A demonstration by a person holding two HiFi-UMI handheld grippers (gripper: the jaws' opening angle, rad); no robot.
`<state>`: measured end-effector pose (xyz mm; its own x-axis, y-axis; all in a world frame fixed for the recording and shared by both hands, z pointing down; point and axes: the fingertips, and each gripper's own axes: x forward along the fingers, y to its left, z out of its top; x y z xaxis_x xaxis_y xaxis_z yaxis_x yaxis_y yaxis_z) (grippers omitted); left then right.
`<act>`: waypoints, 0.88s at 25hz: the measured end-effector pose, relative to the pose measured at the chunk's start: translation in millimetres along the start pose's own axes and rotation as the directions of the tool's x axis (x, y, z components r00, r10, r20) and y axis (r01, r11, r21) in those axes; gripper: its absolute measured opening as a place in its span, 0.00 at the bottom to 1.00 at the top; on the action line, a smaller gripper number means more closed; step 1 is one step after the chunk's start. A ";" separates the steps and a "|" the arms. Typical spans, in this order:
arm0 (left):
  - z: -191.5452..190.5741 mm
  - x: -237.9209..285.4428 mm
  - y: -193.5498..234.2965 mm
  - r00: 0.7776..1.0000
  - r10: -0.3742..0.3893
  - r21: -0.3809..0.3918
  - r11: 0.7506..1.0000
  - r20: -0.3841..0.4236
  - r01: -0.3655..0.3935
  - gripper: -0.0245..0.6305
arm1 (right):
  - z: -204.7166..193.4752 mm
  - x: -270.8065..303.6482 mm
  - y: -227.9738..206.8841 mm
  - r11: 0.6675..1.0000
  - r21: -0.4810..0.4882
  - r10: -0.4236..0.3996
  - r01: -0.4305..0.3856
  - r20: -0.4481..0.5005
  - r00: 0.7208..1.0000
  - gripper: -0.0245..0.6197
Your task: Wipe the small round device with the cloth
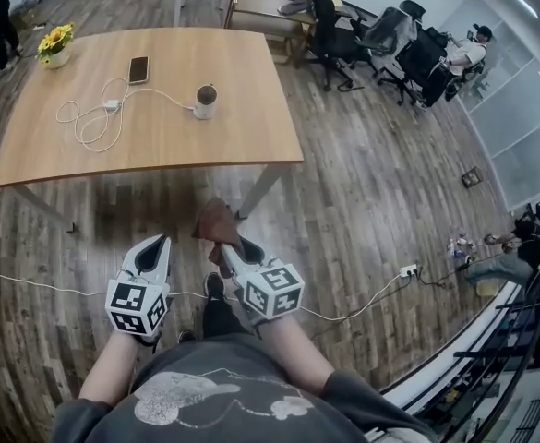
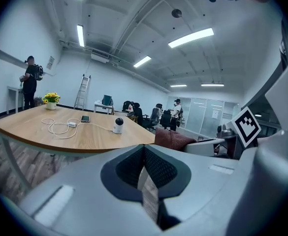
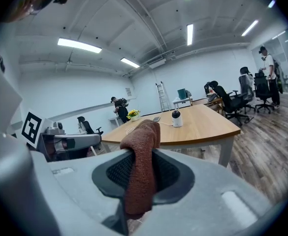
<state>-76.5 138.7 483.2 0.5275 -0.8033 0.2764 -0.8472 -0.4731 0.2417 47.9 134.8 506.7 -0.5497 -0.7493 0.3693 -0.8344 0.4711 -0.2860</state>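
The small round device (image 1: pixel 205 101), white with a dark top, stands on the wooden table (image 1: pixel 242 127) near its right part; it also shows in the left gripper view (image 2: pixel 117 125) and the right gripper view (image 3: pixel 176 118). A brown cloth (image 1: pixel 218 224) hangs from my right gripper (image 1: pixel 230 252), whose jaws are shut on it (image 3: pixel 143 166). My left gripper (image 1: pixel 154 257) is shut with nothing in it (image 2: pixel 144 173). Both grippers hover over the floor, well short of the table's near edge.
A phone (image 1: pixel 138 69), a white cable with adapter (image 1: pixel 103 113) and a pot of yellow flowers (image 1: pixel 55 46) lie on the table. A cable (image 1: pixel 362 303) crosses the wooden floor to a socket strip. Office chairs (image 1: pixel 380 35) and seated people are at the back right.
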 end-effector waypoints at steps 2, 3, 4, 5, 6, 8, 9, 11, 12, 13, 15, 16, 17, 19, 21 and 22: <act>7.3 19.5 5.2 1.000 0.014 0.005 1.000 -0.009 -0.014 0.07 | 12.9 15.9 -14.7 1.000 0.005 0.020 -0.020 0.004 1.000 0.15; 11.8 30.2 7.9 1.000 0.021 0.007 1.000 -0.011 -0.021 0.07 | 20.5 24.1 -22.5 1.000 0.006 0.030 -0.030 0.007 1.000 0.15; 16.5 41.2 10.6 1.000 0.027 0.010 1.000 -0.011 -0.027 0.07 | 28.2 32.4 -30.5 0.999 0.006 0.039 -0.039 0.011 0.999 0.15; 21.2 52.1 13.3 0.999 0.033 0.013 0.999 -0.010 -0.033 0.07 | 35.5 40.5 -38.8 0.999 0.007 0.048 -0.048 0.015 0.999 0.15; 25.9 62.7 15.7 0.999 0.042 0.017 0.999 -0.008 -0.042 0.07 | 42.0 48.1 -47.5 0.999 0.009 0.054 -0.054 0.017 0.998 0.15; 36.0 82.7 18.4 0.998 0.058 0.021 0.998 -0.002 -0.057 0.07 | 54.2 60.1 -65.7 0.998 0.014 0.058 -0.059 0.016 0.998 0.15; 41.1 91.9 18.5 0.998 0.062 0.021 0.998 0.002 -0.062 0.07 | 60.4 64.6 -74.5 0.998 0.016 0.061 -0.061 0.016 0.998 0.15; 48.2 108.3 18.6 0.998 0.067 0.023 0.997 0.003 -0.067 0.07 | 70.5 72.9 -90.6 0.997 0.020 0.069 -0.069 0.017 0.997 0.15; 49.6 115.8 19.5 0.997 0.071 0.022 0.997 0.001 -0.071 0.07 | 73.6 77.3 -98.5 0.997 0.022 0.072 -0.072 0.016 0.997 0.15; 50.2 122.9 20.9 0.997 0.078 0.018 0.997 -0.002 -0.078 0.07 | 75.6 81.6 -106.7 0.997 0.027 0.073 -0.073 0.012 0.997 0.15; 51.5 135.9 24.3 0.996 0.094 0.004 0.996 -0.007 -0.094 0.07 | 79.1 89.7 -122.1 0.997 0.039 0.074 -0.074 0.004 0.997 0.15; 52.9 141.6 26.0 0.995 0.101 -0.002 0.995 -0.009 -0.101 0.07 | 81.1 93.6 -128.2 0.996 0.045 0.076 -0.076 0.002 0.997 0.15; 54.4 146.3 27.9 0.994 0.109 -0.007 0.994 -0.009 -0.109 0.07 | 82.9 97.3 -132.7 0.995 0.050 0.081 -0.081 -0.001 0.997 0.15; 56.9 152.8 32.5 0.992 0.127 -0.013 0.992 -0.007 -0.127 0.07 | 84.8 104.1 -137.1 0.994 0.048 0.096 -0.095 -0.008 0.995 0.15; 59.8 156.7 36.0 0.989 0.146 -0.013 0.989 -0.002 -0.146 0.07 | 86.2 109.6 -139.6 0.994 0.038 0.107 -0.106 -0.015 0.994 0.15; 61.7 158.2 36.7 0.988 0.152 -0.014 0.988 0.001 -0.152 0.07 | 87.8 112.0 -141.1 0.993 0.034 0.110 -0.109 -0.016 0.994 0.15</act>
<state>-28.1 -28.1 478.3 0.3927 -0.8662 0.3089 -0.9165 -0.3406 0.2098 107.5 -56.4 510.9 -0.6387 -0.6854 0.3497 -0.7674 0.5342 -0.3546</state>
